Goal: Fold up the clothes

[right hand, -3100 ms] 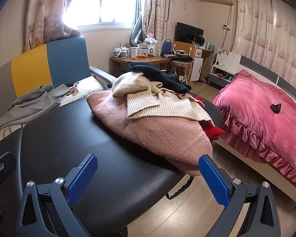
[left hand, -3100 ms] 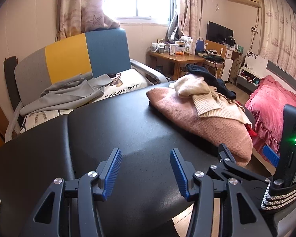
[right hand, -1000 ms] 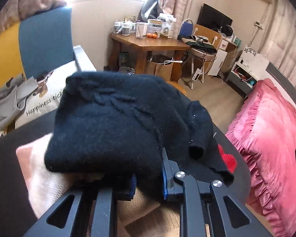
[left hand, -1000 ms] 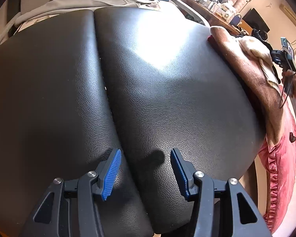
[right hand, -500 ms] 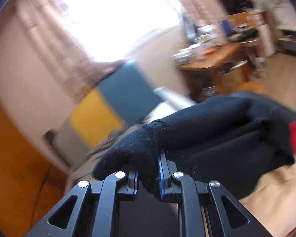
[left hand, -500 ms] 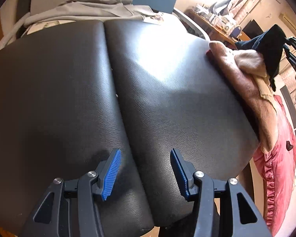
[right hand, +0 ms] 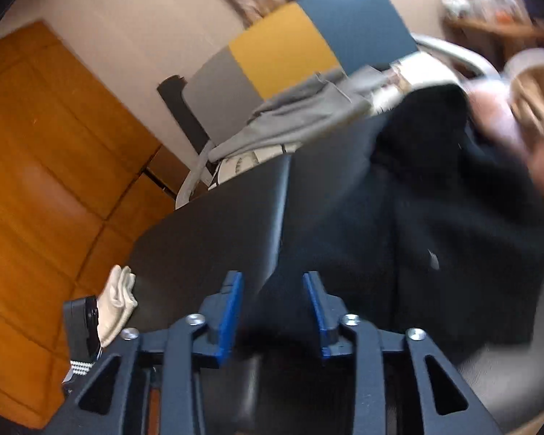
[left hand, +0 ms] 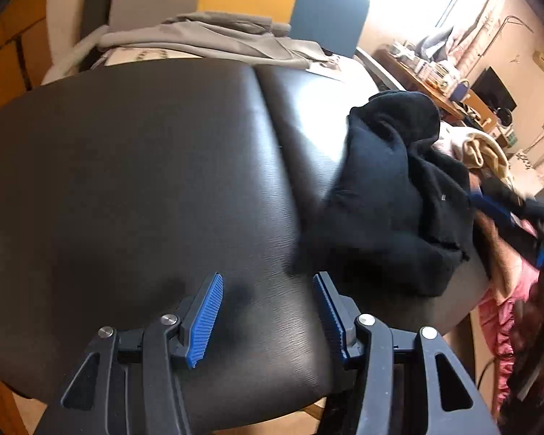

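I see a black padded table (left hand: 163, 166) in glossy grained leatherette, with a matt, fuzzy black knit sweater (left hand: 388, 195) at three o'clock. My left gripper (left hand: 268, 313) has ribbed blue rubber-like pads (left hand: 206, 317) on matt black plastic arms.

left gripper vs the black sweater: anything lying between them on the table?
Nothing. In the left wrist view only bare black padded table separates the open left gripper from the black sweater, crumpled ahead to its right.

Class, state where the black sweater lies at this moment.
In the left wrist view the black sweater lies crumpled on the right side of the black table, beside the pink-and-cream clothes pile.
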Available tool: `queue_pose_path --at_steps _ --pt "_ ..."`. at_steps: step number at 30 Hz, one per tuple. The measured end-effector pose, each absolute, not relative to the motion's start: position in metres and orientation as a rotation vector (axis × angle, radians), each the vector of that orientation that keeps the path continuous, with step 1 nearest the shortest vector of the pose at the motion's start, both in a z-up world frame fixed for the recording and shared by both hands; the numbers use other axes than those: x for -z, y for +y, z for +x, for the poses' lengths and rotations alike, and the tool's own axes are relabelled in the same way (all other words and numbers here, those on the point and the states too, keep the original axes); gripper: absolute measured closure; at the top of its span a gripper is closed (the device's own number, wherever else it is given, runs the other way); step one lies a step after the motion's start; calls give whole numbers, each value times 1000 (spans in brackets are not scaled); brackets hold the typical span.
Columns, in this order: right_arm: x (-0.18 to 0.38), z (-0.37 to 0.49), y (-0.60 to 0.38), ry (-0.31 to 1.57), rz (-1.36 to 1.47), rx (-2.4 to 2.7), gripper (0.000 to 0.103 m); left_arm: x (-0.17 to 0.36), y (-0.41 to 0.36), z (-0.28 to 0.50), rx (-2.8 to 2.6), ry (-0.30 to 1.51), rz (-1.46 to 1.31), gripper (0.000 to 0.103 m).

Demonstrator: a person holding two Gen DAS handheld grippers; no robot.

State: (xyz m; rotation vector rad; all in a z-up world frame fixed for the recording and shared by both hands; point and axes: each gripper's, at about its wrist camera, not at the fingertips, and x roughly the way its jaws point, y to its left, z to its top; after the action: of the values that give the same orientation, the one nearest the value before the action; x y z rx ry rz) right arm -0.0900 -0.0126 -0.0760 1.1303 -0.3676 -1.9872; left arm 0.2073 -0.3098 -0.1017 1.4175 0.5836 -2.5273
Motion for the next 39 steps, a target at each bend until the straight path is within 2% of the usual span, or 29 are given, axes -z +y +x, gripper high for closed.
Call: queue_pose_path --at_steps 6,13,19,22,24,26,32,35,39 --pt "117 -65 55 -547 1317 2087 44 116 -271 152 2535 503 1419 51" --pt "151 -39 119 -724 1442 2247 43 86 -183 100 2866 256 1475 50" --pt "161 -42 114 -668 1464 2280 34 92 -106 41 2949 -38 1551 50" --pt "165 -44 110 -640 1442 2281 31 103 -78 31 3006 -260 1579 50" --pt "170 -42 114 -684 1429 2268 28 114 -59 29 3055 -468 1597 50" --pt "173 -43 122 -756 1418 2241 27 127 -46 21 3044 -569 1635 50" --pt "176 -43 132 -837 1408 2184 26 141 -44 0 2992 -613 1660 50" --pt "177 -43 132 -835 1390 2173 20 151 -46 -11 2933 -627 1690 50" --pt "179 -43 122 -816 1381 2179 19 156 -42 -16 2921 -675 1683 49"
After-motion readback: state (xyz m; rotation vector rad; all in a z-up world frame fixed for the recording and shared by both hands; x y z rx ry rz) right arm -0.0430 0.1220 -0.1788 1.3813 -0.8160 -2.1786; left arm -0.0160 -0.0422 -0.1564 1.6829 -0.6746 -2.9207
